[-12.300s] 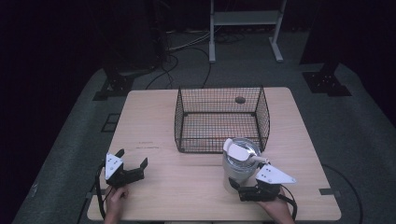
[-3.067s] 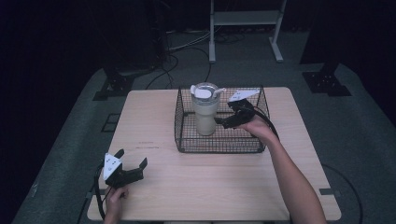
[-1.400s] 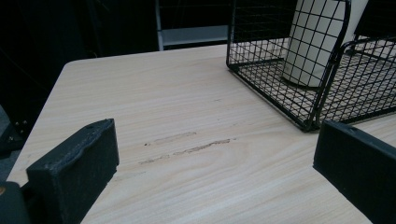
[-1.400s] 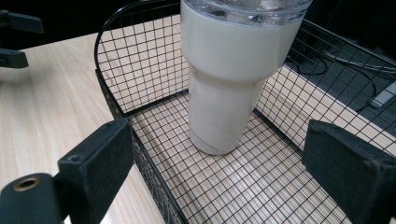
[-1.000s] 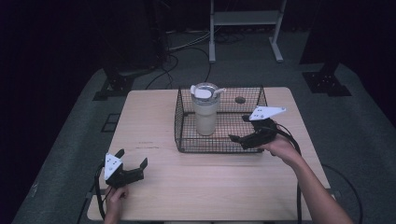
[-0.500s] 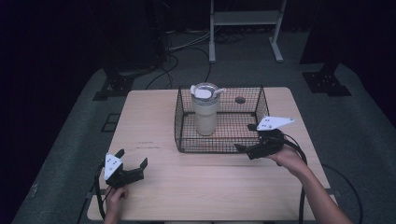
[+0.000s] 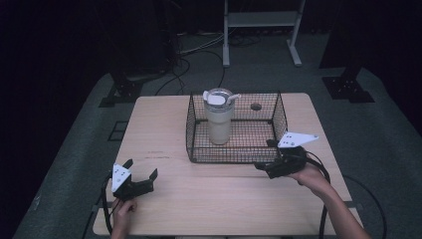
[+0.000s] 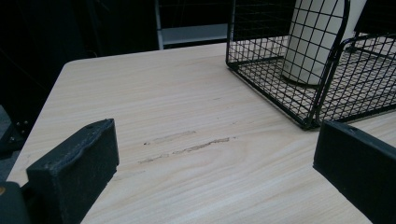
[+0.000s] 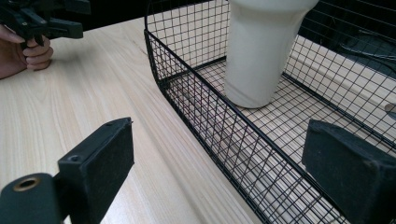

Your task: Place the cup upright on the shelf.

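Dark floor and black stands ring your pale wooden surface (image 7: 219,199), with a light metal rack (image 7: 261,20) standing beyond its far edge. On the far half of the surface sits a black wire basket (image 7: 234,149), and inside it, toward its left end, a cream tumbler (image 7: 219,122) stands upright with a lid and a small white tab sticking out to the right at its top. A small dark round spot (image 7: 256,106) lies on the surface past the basket's far wall. Your right claw (image 7: 261,167) is low at the basket's near right corner, just beside the wire; in the right gripper view its jaws are spread wide, one over bare wood and the other in front of the mesh, pinching nothing, with the tumbler (image 9: 264,51) ahead of them. Your left claw (image 7: 142,174) rests at the near left of the surface, well apart from the basket, its jaws also spread wide and empty; in the left gripper view they frame bare wood marked by a few faint scuffs (image 8: 187,144), with the basket (image 8: 280,60) off to the far right.
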Tool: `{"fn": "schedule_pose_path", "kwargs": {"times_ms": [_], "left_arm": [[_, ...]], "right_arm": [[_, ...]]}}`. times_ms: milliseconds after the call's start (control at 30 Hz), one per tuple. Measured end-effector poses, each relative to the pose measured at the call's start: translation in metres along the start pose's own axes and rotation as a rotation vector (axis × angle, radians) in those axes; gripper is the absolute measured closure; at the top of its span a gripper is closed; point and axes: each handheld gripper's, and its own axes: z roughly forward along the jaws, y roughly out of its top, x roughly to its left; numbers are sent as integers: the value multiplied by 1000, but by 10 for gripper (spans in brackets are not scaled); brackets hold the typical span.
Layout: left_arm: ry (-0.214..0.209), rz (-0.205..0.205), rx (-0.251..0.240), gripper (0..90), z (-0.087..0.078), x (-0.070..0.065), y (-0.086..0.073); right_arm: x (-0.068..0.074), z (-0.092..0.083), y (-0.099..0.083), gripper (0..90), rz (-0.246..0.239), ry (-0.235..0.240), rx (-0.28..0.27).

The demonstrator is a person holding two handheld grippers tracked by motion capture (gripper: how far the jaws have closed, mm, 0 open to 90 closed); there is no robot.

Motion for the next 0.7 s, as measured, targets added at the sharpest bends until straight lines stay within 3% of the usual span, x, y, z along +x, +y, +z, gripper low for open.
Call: {"fn": "schedule_pose_path", "kwargs": {"times_ms": [700], "left_arm": [[2,13,9,0,0,-1,0]], "right_arm": [[0,-15,-38,86,51,-34,5]]}}
